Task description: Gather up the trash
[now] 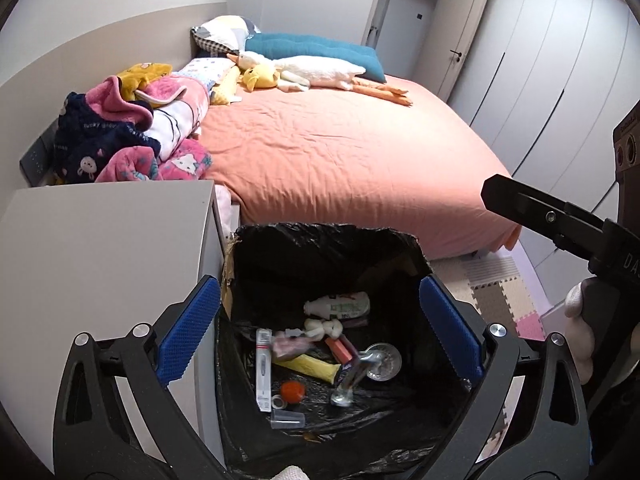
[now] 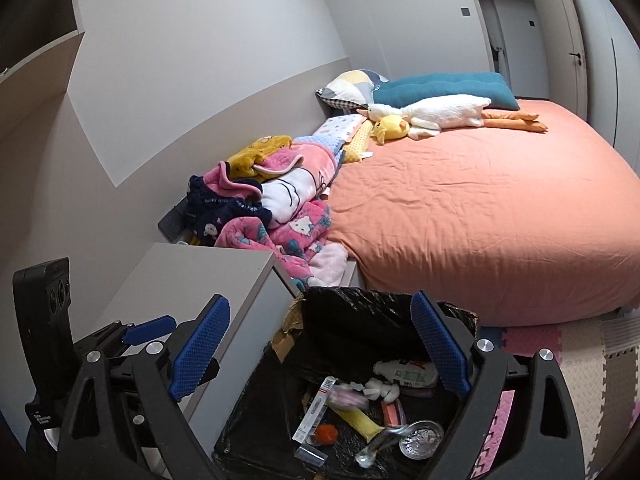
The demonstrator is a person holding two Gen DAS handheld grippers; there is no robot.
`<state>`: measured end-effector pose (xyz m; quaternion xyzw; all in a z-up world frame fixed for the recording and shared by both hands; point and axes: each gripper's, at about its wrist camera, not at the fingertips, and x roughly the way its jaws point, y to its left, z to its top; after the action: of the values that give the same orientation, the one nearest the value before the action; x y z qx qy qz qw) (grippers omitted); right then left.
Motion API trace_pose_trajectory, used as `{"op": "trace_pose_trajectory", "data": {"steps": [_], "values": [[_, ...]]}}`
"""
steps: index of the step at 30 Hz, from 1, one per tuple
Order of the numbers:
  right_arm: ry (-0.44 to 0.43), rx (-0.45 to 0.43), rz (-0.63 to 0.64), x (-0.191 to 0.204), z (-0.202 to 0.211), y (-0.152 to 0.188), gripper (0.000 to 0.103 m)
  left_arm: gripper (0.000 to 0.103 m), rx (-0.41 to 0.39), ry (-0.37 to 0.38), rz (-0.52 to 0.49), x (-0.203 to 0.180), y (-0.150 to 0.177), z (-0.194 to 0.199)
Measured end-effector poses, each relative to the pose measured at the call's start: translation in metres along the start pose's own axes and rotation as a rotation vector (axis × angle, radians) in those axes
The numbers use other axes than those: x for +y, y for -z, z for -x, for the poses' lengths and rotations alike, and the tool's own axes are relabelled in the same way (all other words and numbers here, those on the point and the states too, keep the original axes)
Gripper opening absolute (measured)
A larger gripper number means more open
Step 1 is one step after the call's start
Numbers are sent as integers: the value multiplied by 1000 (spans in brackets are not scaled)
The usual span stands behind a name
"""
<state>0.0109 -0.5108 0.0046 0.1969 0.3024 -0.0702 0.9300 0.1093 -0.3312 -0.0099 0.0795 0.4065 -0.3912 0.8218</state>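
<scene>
Bed (image 1: pixel 340 152) with orange sheet fills the far middle of both views. Wardrobe doors (image 1: pixel 540 60) along the far right wall. Pile of pink and navy blankets (image 1: pixel 132 136) on the bed's left edge. Blue cushion (image 1: pixel 320 46) and patchwork pillow (image 1: pixel 220 32) at the far end, white goose plush (image 1: pixel 316 70) and yellow duck plush (image 1: pixel 262 77) lying just in front of them. Grey nightstand (image 1: pixel 100 240) near left, touching the bin's left side. Foam puzzle mats (image 2: pixel 592 360) on the floor, right.

Trash bin (image 1: pixel 320 236), cardboard box lined with black bag, sits near centre between nightstand and bed foot. Trash lies on its bottom: white bottle (image 1: pixel 340 305), crumpled tissue (image 1: pixel 324 328), narrow white box (image 1: pixel 263 368), yellow wrapper (image 1: pixel 312 368), pink packet (image 1: pixel 338 350), round metal strainer (image 1: pixel 382 362), metal tube (image 1: pixel 352 380), orange ball (image 1: pixel 292 391), clear cap (image 1: pixel 286 418).

Left gripper (image 1: pixel 320 332) over the bin mouth, jaws wide apart, nothing between the blue pads (image 1: pixel 188 336). Right gripper (image 2: pixel 320 356) also above the bin, jaws spread wide, nothing gripped. In the left view the right gripper's black finger (image 1: pixel 532 208) enters at right, with a gloved hand (image 1: pixel 580 332) on its handle. In the right view the left gripper's body shows at near left.
</scene>
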Motion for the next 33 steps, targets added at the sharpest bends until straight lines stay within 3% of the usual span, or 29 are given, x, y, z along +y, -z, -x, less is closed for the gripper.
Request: {"op": "trace_pose_trajectory", "data": {"steps": [33], "values": [[-10, -5, 17, 16, -3, -3, 92, 96, 1, 20, 14, 5, -2, 6]]}}
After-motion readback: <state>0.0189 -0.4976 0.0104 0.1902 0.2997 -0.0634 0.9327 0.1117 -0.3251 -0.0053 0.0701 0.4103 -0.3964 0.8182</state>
